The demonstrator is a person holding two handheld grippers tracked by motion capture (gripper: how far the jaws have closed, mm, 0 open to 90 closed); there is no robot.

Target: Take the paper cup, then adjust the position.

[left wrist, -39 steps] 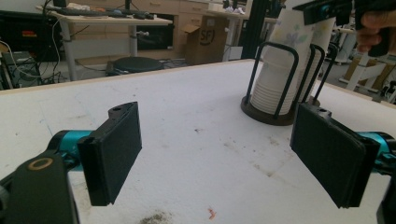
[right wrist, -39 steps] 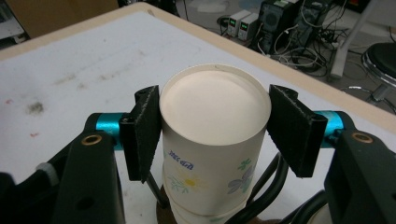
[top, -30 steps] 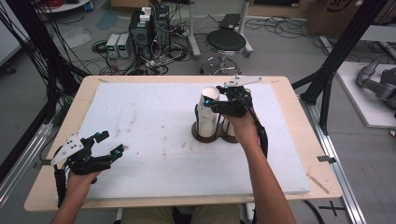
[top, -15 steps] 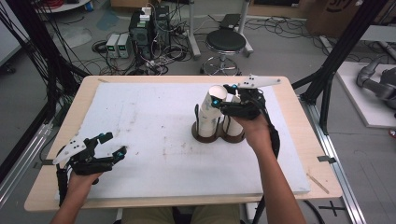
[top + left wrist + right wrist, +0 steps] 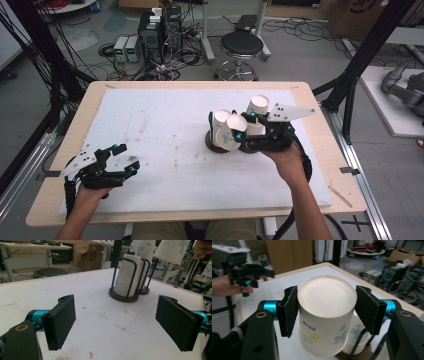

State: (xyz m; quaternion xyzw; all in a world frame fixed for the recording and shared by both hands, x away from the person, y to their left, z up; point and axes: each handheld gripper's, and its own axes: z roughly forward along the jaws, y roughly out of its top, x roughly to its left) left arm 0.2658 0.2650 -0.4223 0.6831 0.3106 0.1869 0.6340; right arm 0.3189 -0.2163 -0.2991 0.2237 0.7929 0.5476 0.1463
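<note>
White table [image 5: 150, 125], flower-printed paper cup [image 5: 324, 315], blue lettering unreadable

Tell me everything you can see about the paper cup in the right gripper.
The cup is white paper printed with blue and yellow flowers and small blue lettering. It is held upside down, its flat base facing the right gripper's camera, rim hanging below. The right gripper is shut on it, a black pad pressed against each side near the base. It hangs above the stacks in their holders.

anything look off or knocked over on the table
Nothing stands out. The two cup stacks stand upright in their wire holders, and the right gripper holds one paper cup upside down, undented. The white table cover has only faint smudges.
</note>
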